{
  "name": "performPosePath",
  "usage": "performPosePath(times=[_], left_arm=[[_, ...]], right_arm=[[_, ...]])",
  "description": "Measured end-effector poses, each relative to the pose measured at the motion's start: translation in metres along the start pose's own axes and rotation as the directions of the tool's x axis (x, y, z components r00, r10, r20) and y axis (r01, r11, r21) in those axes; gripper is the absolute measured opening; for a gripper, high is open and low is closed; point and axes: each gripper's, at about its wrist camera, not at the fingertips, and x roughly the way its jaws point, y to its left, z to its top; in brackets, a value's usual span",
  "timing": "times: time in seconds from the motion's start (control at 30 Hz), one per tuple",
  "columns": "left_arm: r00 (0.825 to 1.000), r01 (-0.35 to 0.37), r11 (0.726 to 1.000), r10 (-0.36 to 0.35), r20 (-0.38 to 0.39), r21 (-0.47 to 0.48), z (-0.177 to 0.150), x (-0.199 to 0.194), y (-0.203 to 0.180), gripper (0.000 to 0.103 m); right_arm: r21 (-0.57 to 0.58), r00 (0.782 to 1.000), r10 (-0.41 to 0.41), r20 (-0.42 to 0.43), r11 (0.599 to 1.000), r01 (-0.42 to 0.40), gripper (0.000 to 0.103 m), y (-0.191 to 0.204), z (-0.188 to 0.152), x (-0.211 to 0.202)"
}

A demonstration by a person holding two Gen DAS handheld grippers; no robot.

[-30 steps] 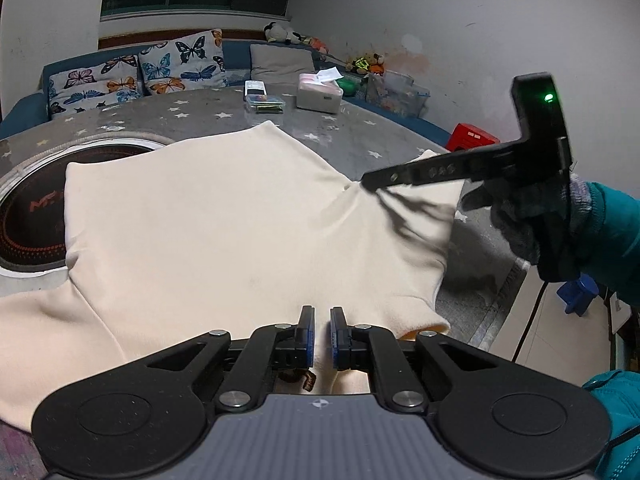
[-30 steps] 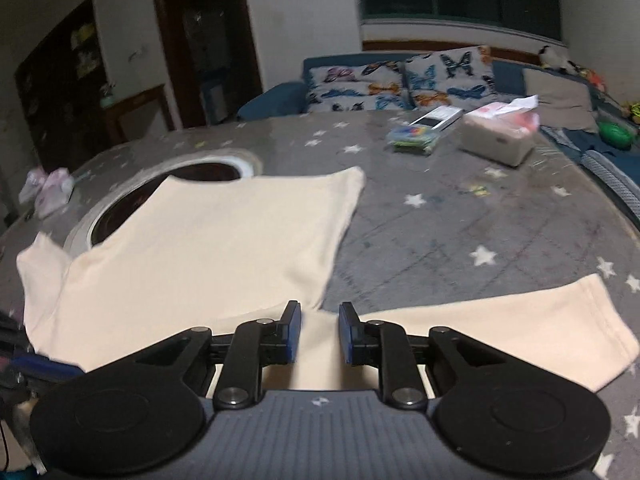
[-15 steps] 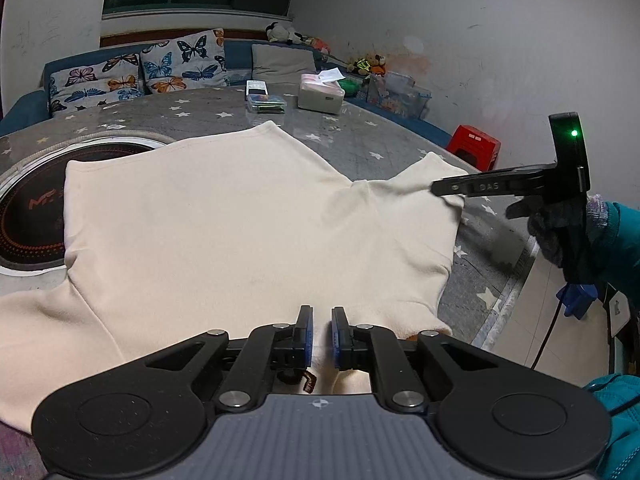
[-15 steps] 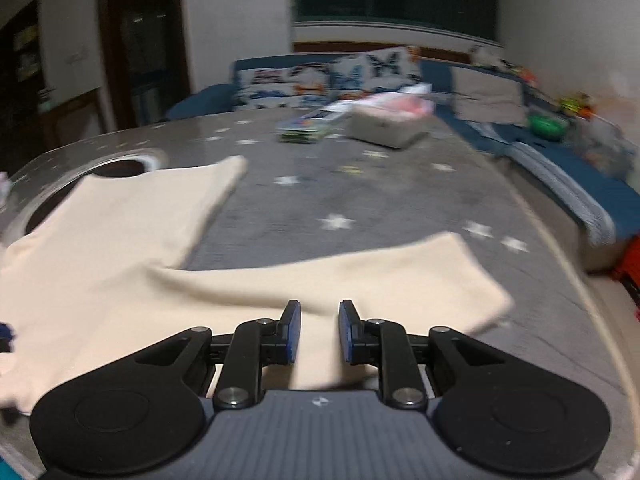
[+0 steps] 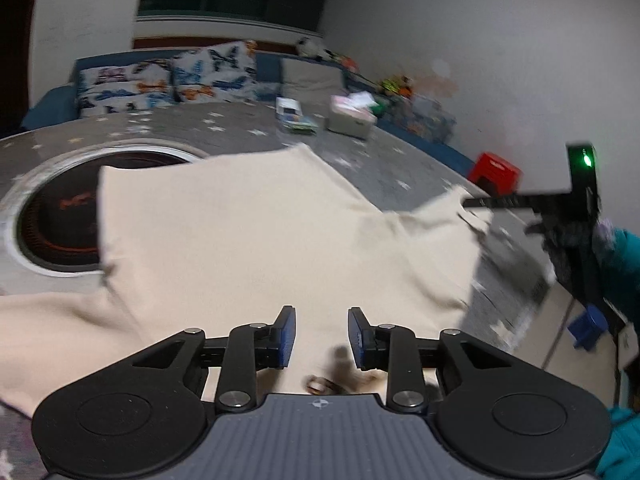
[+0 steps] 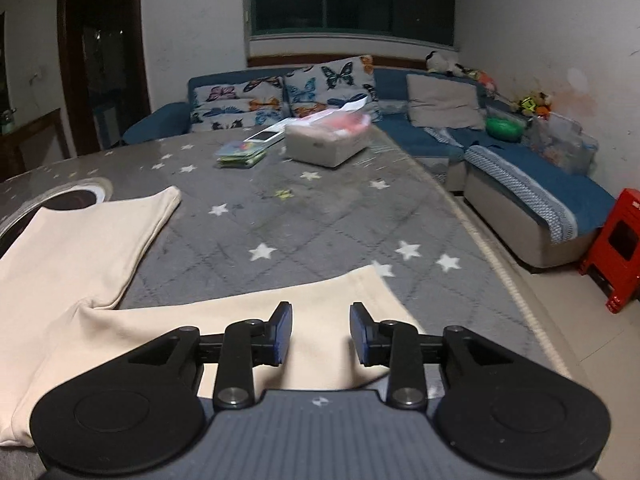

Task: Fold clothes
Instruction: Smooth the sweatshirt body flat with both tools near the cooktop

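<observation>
The cream top (image 5: 248, 232) lies spread flat on the starred table (image 6: 320, 220), one sleeve (image 6: 248, 320) stretched out toward 3 o'clock. The right gripper (image 6: 319, 330) stands over that sleeve's cuff with its tongs apart, gripping nothing. The left gripper (image 5: 321, 334) is near the collar at 6 o'clock, tongs apart too. The spread could precede folding or follow an unfolding; a sleeve fold would call for pinching the cuff.

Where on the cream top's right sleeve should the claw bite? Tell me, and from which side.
Grip the cuff end of the sleeve, coming from the near table edge. It lies flat, and the open right claw already straddles it there.
</observation>
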Motion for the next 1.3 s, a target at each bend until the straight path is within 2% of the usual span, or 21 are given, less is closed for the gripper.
performPosePath(times=[0.17, 0.33, 0.4, 0.47, 0.7, 0.77, 0.87, 1.0, 1.1, 1.3], left_arm=[[0.996, -0.078, 0.989, 0.082, 0.026, -0.128, 0.01, 0.001, 0.034, 0.031], [0.986, -0.154, 0.96, 0.164, 0.024, -0.233, 0.012, 0.003, 0.065, 0.031], [0.981, -0.183, 0.942, 0.192, 0.004, -0.281, 0.007, 0.001, 0.076, 0.025], [0.981, -0.181, 0.933, 0.194, 0.009, -0.312, 0.005, -0.005, 0.082, 0.024], [0.979, -0.165, 0.95, 0.192, 0.076, -0.266, 0.024, -0.004, 0.067, 0.025], [0.973, -0.201, 0.941, 0.224, 0.055, -0.273, 0.029, 0.007, 0.07, 0.025], [0.961, -0.26, 0.913, 0.277, 0.009, -0.315, 0.027, 0.018, 0.084, 0.025], [0.959, -0.262, 0.903, 0.283, 0.014, -0.34, 0.023, 0.012, 0.092, 0.025], [0.959, -0.257, 0.916, 0.282, 0.039, -0.308, 0.031, 0.009, 0.085, 0.034], [0.956, -0.281, 0.929, 0.292, 0.012, -0.24, 0.039, 0.024, 0.079, 0.035]], right_arm=[[0.002, 1.0, 0.006, -0.02, 1.0, -0.006, 0.044, 0.006, -0.003, 0.008], [0.0, 1.0, 0.01, -0.03, 1.0, -0.01, 0.046, 0.009, -0.004, 0.011], [-0.004, 0.999, 0.01, -0.031, 1.0, -0.01, 0.049, 0.008, -0.004, 0.011], [-0.003, 1.0, 0.009, -0.029, 1.0, -0.009, 0.051, 0.007, -0.005, 0.011], [0.002, 1.0, 0.004, -0.029, 1.0, -0.004, 0.052, 0.007, -0.005, 0.012], [0.003, 1.0, 0.003, -0.029, 1.0, -0.002, 0.052, 0.007, -0.005, 0.012], [0.003, 1.0, 0.003, -0.028, 1.0, -0.003, 0.053, 0.006, -0.005, 0.012], [0.002, 0.999, 0.002, -0.033, 1.0, -0.002, 0.055, 0.005, -0.004, 0.012], [-0.004, 0.999, 0.011, -0.036, 1.0, -0.011, 0.055, 0.008, 0.0, 0.01], [-0.055, 0.996, 0.086, -0.021, 0.995, -0.087, 0.055, 0.031, 0.012, 0.004]])
